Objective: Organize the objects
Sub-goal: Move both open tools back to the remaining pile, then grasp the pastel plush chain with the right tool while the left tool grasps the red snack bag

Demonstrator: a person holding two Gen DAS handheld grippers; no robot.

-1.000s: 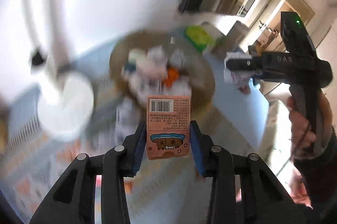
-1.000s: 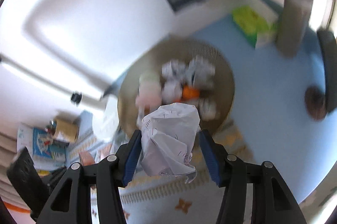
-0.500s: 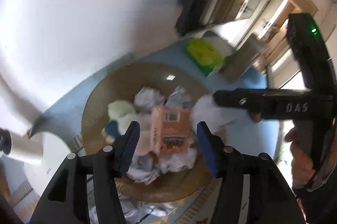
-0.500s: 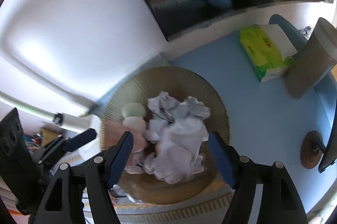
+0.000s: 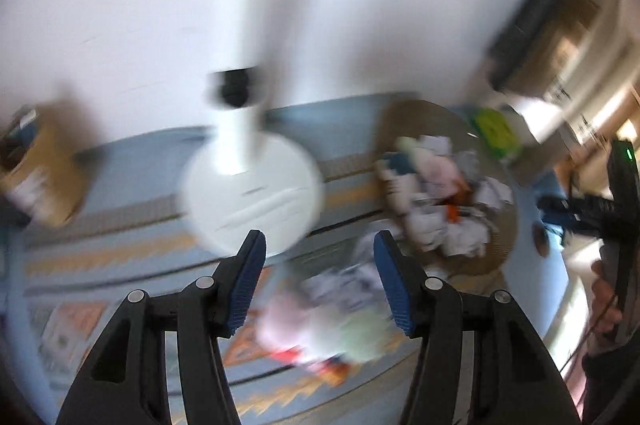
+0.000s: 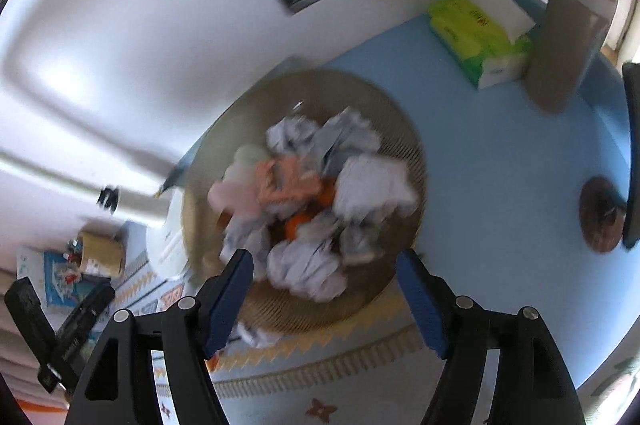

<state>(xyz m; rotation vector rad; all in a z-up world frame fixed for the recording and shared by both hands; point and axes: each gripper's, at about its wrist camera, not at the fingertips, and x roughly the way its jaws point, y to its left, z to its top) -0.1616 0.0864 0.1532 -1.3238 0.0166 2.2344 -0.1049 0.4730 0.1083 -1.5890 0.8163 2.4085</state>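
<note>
A round woven basket (image 6: 404, 145) on the floor holds several crumpled white paper balls (image 6: 372, 185), an orange-pink small carton (image 6: 288, 181), pale soft items and something orange. My right gripper (image 6: 324, 285) is open and empty above the basket's near rim. My left gripper (image 5: 316, 277) is open and empty, to the left of the basket (image 5: 504, 249), above blurred loose items (image 5: 320, 325) on the patterned rug. The left view is strongly blurred. The right gripper also shows at the right edge of the left wrist view (image 5: 560, 209).
A white round fan base (image 5: 252, 193) with a pole stands left of the basket. A cardboard box (image 5: 36, 181) sits far left. A green tissue pack (image 6: 476, 37), a grey cylinder (image 6: 568, 37) and a brown disc (image 6: 600, 213) lie on the blue mat.
Both grippers opened and dropped the carton and the paper ball into the basket. The left gripper has since swung left and back over the rug; the right pulled back slightly.
</note>
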